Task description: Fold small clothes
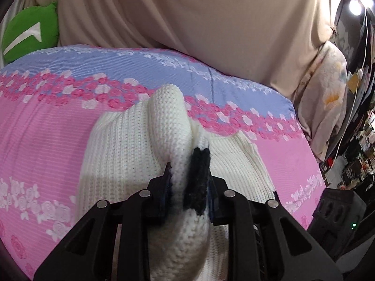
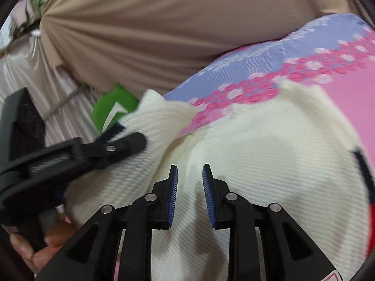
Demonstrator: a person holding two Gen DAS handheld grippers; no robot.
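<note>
left tongs (image 1: 188, 175) clamped on a bunched fold of the cream knit sweater (image 1: 131, 145), right at its black trim edge (image 1: 198, 180). the pinched fold is lifted off the bed; the rest of the sweater drapes down and away onto the sheet. in the right wrist view the same tongs come in from the left, gripping the raised corner of the knit (image 2: 161, 117).

right tongs (image 2: 189, 194) apart, nothing between the blue pads (image 2: 173, 196). they hang just above the sweater body, which lies spread under and ahead of them. cannot tell if the tips touch the fabric. black trim stripe and a red patch (image 2: 370, 229) show at the sweater's right edge.

no readable writing. green plush cushion (image 1: 30, 32) with a white arrow-like mark, no text.

surface is a bed, with a pink and lavender floral bedsheet (image 1: 46, 121) with bands of pink and white roses. beige draped curtain (image 1: 187, 18) behind it. cushion sits at the far left corner of the bed. pale floral blanket (image 1: 328, 89) bunched off the bed's right side. bright lamps (image 1: 356, 4) top right, cluttered dark shelves below them. fingers of a hand (image 2: 46, 245) on the left tool's handle, bottom left of the right wrist view.
</note>
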